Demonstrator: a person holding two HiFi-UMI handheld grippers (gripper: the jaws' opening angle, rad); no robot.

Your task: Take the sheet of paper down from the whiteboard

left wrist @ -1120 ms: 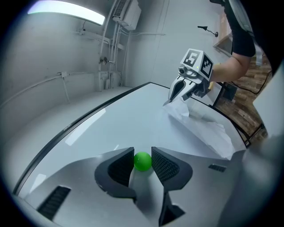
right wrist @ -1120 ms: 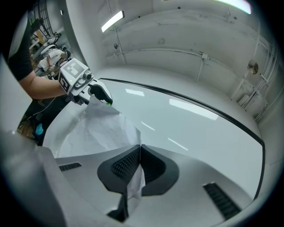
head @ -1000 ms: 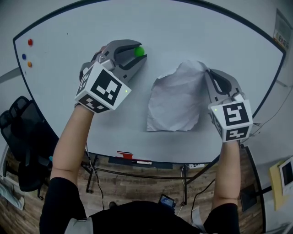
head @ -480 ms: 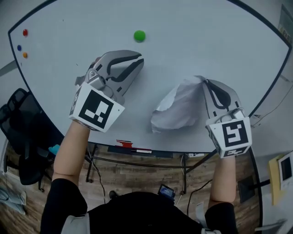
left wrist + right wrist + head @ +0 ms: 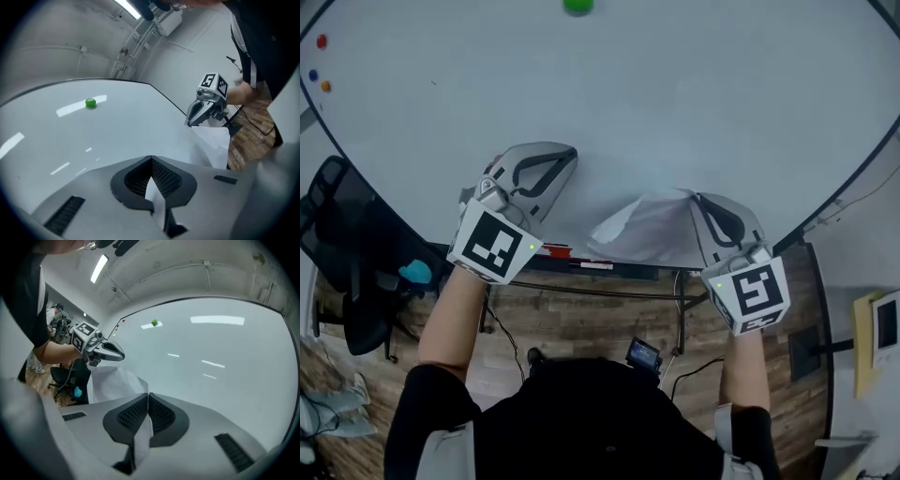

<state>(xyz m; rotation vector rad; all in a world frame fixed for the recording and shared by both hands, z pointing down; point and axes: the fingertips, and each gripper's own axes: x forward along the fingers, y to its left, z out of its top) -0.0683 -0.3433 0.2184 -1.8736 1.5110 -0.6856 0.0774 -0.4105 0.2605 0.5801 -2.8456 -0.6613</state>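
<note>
White sheet of paper (image 5: 642,230), crumpled, sits at the whiteboard's (image 5: 675,94) lower edge, pinched tight in the right gripper (image 5: 691,195); left gripper (image 5: 569,156), before the whiteboard's lower part, has just snapped closed on nothing.

Paper (image 5: 642,230) hangs low before the whiteboard (image 5: 694,103) — magnet (image 5: 577,5) higher up, leftward.

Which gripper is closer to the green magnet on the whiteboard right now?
Left. The left gripper, its jaws just closed on nothing, sits below the green magnet, slightly left. The right gripper, clamping the sheet of paper, is lower and farther right.
</note>
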